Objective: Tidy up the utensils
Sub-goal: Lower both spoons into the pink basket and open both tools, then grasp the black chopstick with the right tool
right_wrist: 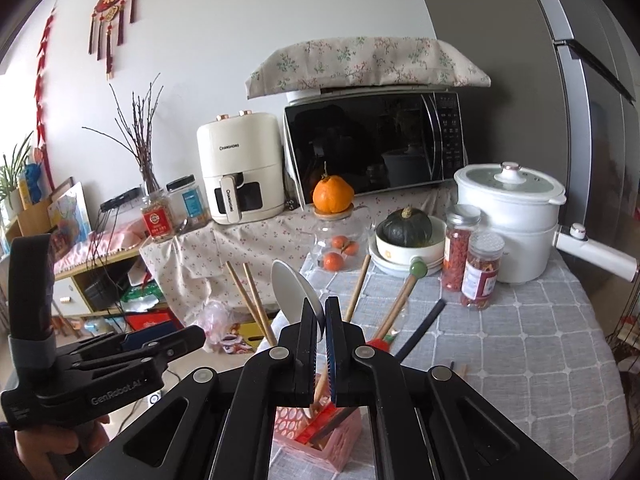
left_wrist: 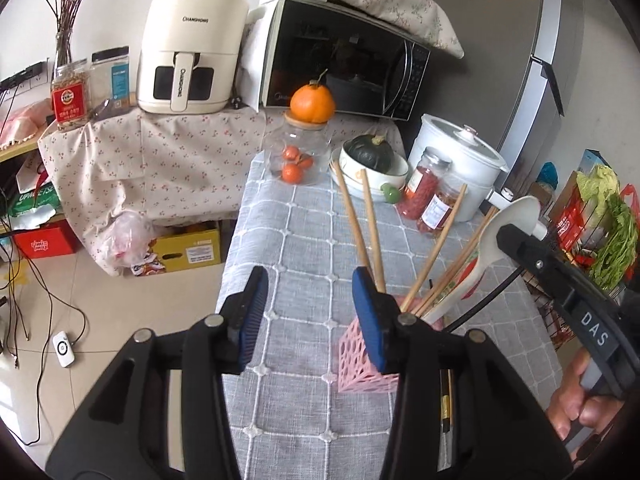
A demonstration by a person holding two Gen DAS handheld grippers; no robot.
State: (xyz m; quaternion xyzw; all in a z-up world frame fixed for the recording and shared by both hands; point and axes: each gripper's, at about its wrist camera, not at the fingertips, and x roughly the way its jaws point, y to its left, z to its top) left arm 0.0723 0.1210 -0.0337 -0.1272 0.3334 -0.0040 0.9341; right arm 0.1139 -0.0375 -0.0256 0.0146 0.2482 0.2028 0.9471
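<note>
The left gripper (left_wrist: 308, 316) is hovering wide open and empty above a table (left_wrist: 304, 224) covered in a grey checked cloth, just left of a pink perforated plastic utensil holder (left_wrist: 354, 364). The holder is standing near the table's front left edge, with the floor dropping away beside it. Light wooden chopsticks (left_wrist: 358, 220) are leaning out of the holder at loose angles. To their right, the right gripper (right_wrist: 322, 320) is pinching a white plastic rice spoon (right_wrist: 294, 288) just below its bowl, jaws nearly closed, with the handle pointing down into the holder. The spoon looks light, stiff and smooth, so it may slip; the narrow neck seems the surest place to hold. The holder looks light too, and could tip if nudged. Further right, a dark stick (right_wrist: 420, 326) is lying on the cloth, and open table is stretching out towards two red-filled jars (right_wrist: 470, 262) and a white electric pot (right_wrist: 510, 220).
</note>
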